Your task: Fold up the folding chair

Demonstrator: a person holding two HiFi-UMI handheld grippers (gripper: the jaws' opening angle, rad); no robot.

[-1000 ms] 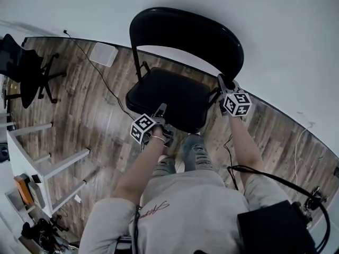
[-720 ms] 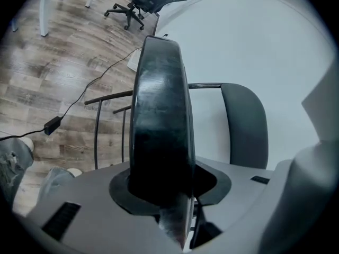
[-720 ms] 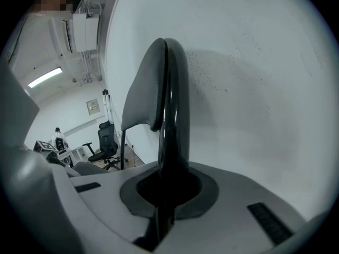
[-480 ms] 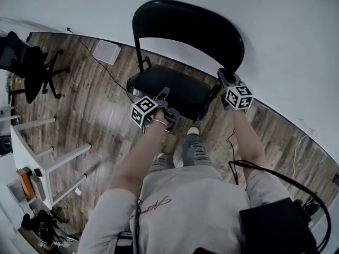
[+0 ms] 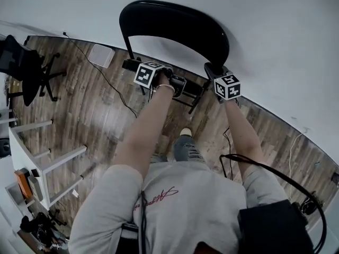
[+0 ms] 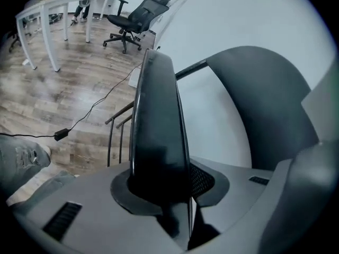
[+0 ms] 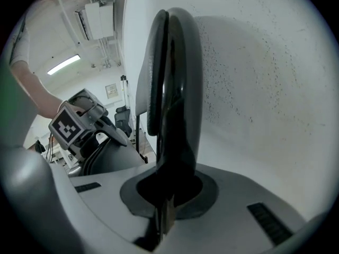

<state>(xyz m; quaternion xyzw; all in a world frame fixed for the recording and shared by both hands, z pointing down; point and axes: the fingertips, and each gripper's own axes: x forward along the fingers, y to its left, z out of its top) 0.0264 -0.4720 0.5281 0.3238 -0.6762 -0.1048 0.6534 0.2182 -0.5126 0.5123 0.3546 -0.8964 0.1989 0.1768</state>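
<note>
chair backrest [image 5: 185,25]: glossy black, smooth | chair seat [image 6: 156,126]: smooth black, slight sheen | floor [image 5: 100,115] under chair: wood-grain planks | wall [image 5: 275,36] behind chair: matt white, speckled

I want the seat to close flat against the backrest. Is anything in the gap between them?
Nothing visible. The left gripper view shows the seat raised edge-on, with only bare wall showing between it and the backrest.

Office chair [image 5: 20,62] partly beyond left edge
</note>
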